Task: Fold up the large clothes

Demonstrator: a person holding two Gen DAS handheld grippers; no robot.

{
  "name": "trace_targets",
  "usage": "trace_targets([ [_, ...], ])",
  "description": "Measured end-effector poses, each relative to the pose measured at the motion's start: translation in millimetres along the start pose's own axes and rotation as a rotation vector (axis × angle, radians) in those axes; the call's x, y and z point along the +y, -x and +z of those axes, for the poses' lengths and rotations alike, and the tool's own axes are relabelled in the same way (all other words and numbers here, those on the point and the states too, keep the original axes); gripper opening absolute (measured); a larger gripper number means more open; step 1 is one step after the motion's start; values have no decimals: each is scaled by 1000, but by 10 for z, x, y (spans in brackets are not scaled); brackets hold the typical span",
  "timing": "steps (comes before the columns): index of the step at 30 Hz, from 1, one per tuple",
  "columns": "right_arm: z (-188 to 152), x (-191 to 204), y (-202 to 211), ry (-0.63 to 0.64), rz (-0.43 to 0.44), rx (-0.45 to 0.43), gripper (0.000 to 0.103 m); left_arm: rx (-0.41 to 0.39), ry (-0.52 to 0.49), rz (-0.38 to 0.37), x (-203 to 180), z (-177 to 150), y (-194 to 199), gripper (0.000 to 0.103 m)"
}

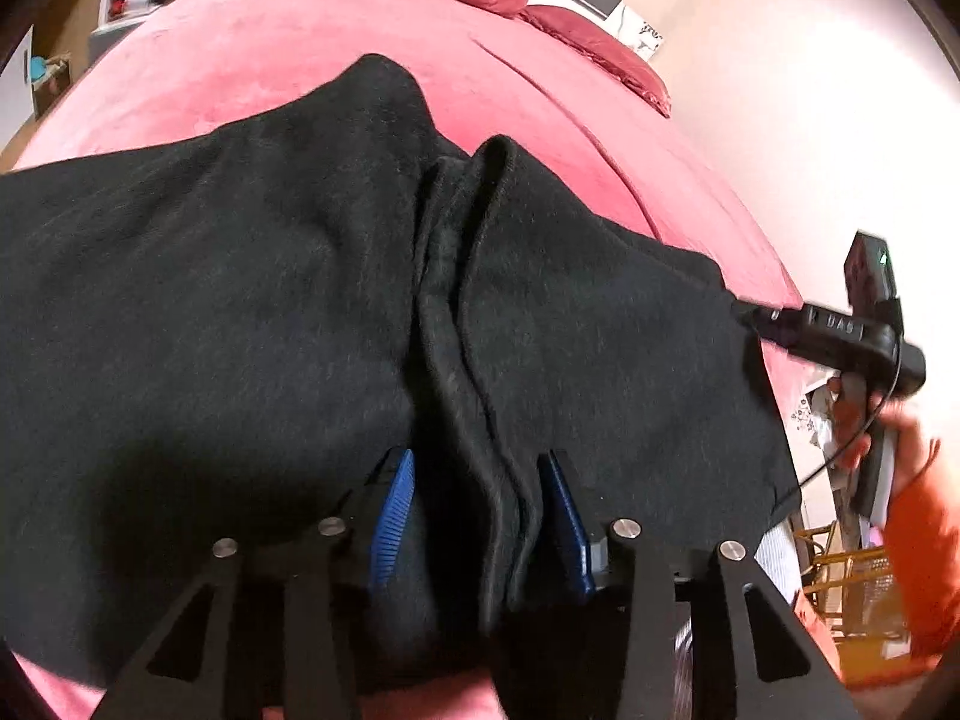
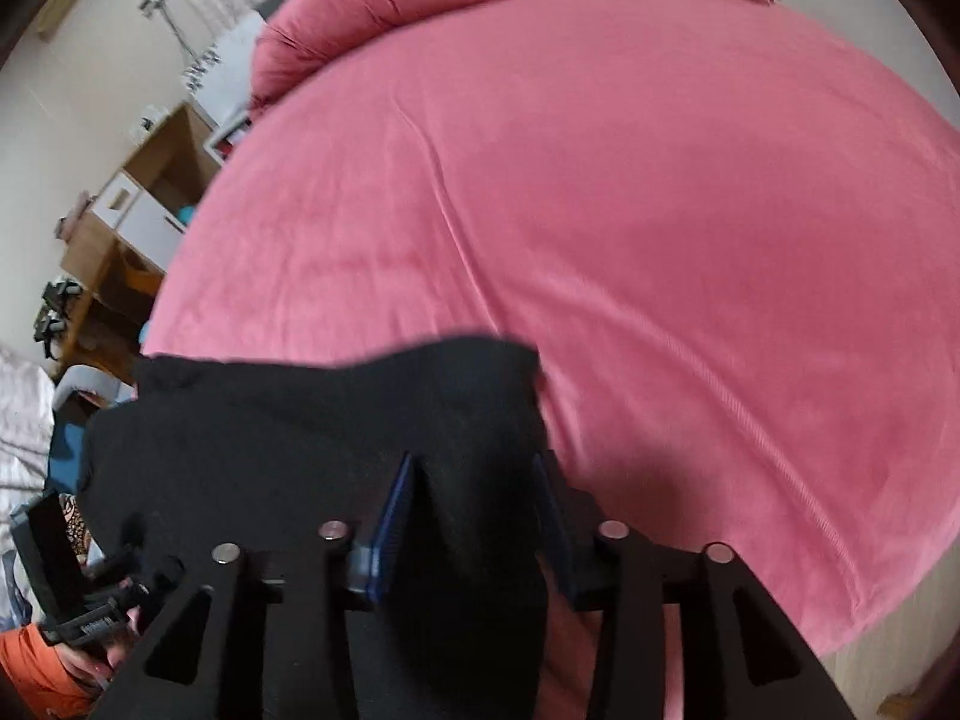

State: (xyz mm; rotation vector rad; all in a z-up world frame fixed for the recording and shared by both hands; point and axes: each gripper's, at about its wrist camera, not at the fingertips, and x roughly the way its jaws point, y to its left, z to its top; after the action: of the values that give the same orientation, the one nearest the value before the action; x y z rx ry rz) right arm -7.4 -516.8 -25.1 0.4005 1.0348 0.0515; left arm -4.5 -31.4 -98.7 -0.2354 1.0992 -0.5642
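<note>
1. Black garment (image 1: 252, 276): large dark knit piece, spread on the pink bed cover (image 1: 252, 60), at the cover's near edge; a bunched ridge of folds runs up its middle.
2. Left gripper (image 1: 474, 504): jaws partly apart, blue pads (image 1: 393, 516) on either side of the ridge; cloth lies between them, but the pads do not appear to press it.
3. Right gripper (image 2: 474, 504): jaws partly apart over the garment's far corner; dark cloth sits in the gap, not clamped as far as can be seen; picture blurred.
4. Step in hand, judged: taking hold for a fold.
5. Advice: close each pair of jaws on one full edge, all layers together, rather than on the loose ridge; lift both sides evenly so the cloth carries flat over the cover.
</note>
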Motion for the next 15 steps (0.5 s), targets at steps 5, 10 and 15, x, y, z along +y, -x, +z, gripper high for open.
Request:
trace_targets([
  [5,12,-189,-18,-119,61,-23,28,-2,-102,34,-243,255,-29,14],
  [10,-162,-213,214,-160,75,-169,24,-102,-136,38,-309,326,182,14],
  [15,-365,-320,346,-184,26,-201,42,-72,-209,110,-193,191,-16,22],
])
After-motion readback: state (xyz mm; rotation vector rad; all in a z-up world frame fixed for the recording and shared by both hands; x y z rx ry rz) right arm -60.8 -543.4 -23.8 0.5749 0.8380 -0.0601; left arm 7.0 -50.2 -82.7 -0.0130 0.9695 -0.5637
